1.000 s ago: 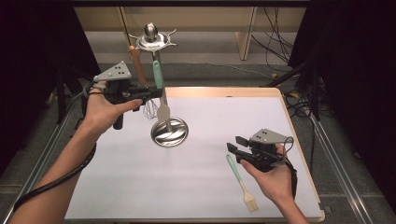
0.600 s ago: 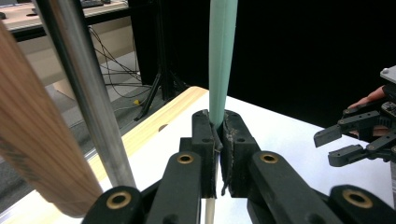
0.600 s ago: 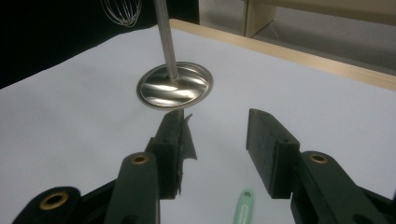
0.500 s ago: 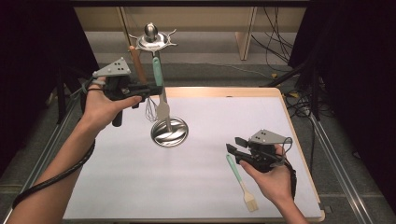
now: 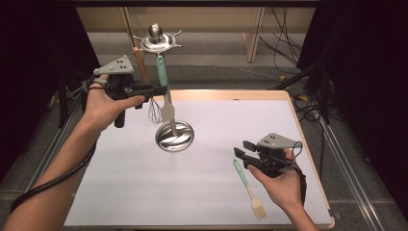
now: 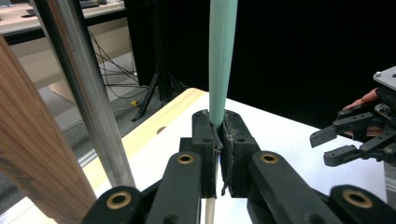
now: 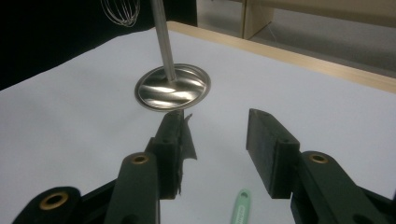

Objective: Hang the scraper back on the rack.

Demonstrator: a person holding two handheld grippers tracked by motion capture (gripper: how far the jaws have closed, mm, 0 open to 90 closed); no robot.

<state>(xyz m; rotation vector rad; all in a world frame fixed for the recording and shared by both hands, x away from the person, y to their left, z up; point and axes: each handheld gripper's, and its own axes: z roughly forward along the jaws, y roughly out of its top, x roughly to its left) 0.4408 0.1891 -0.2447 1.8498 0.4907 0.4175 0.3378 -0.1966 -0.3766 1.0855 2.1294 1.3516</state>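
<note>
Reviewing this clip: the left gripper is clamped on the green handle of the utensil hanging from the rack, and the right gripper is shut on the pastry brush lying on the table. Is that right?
Not quite. The left gripper is indeed clamped on the green handle, but the right gripper is open, holding nothing. The right gripper view shows its jaws standing apart, and the high view shows the pastry brush lying on the table beside it.
</note>
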